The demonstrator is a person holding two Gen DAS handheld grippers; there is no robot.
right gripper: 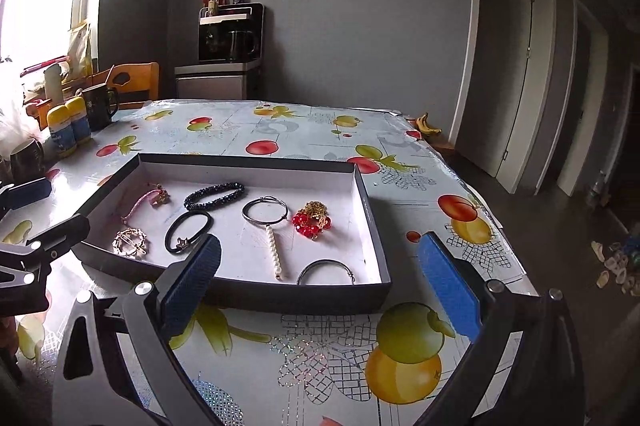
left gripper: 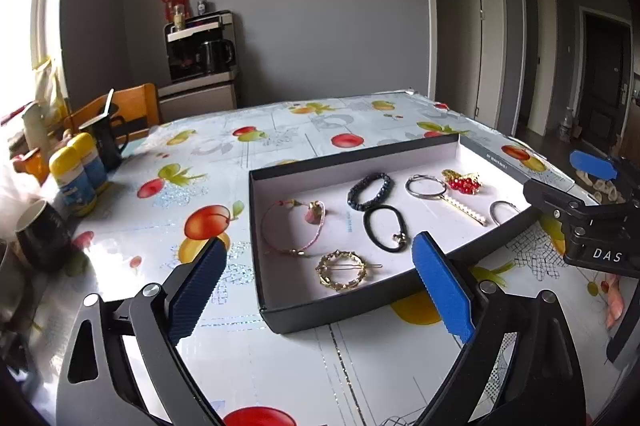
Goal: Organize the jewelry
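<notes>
So all the jewelry is sitting inside the shallow black box (right gripper: 372, 226) on the tabletop (right gripper: 320, 130), laid out loose on its white floor: pink bracelet (left gripper: 294, 226), dark beaded bracelet (right gripper: 214, 195), black hair tie (right gripper: 188, 231), round gold hair clip (left gripper: 343, 271), silver bangle (right gripper: 265, 209), pearl clip (right gripper: 273, 253), the red bead cluster (right gripper: 312, 220) and a second silver hoop (right gripper: 326, 271) near the front wall.

Both grippers hover on the near side of the box with nothing in them. The left gripper (left gripper: 320, 286) has its fingers spread wide, and so does the right gripper (right gripper: 320, 286); no pinching going on at either.

What matters for whatever gets picked next, I think: everything lies forward of and below the fingers, past the near wall of the box. The gold clip is closest to the left gripper, just over the wall and roughly centred between its fingers. On the right side, the silver hoop and the pearl clip are nearest. The pearl clip's long axis runs away from the right gripper, more or less along its view, so the spread fingers would close across its narrow width. My guess is the wall gets in the way unless you come in from above.
</notes>
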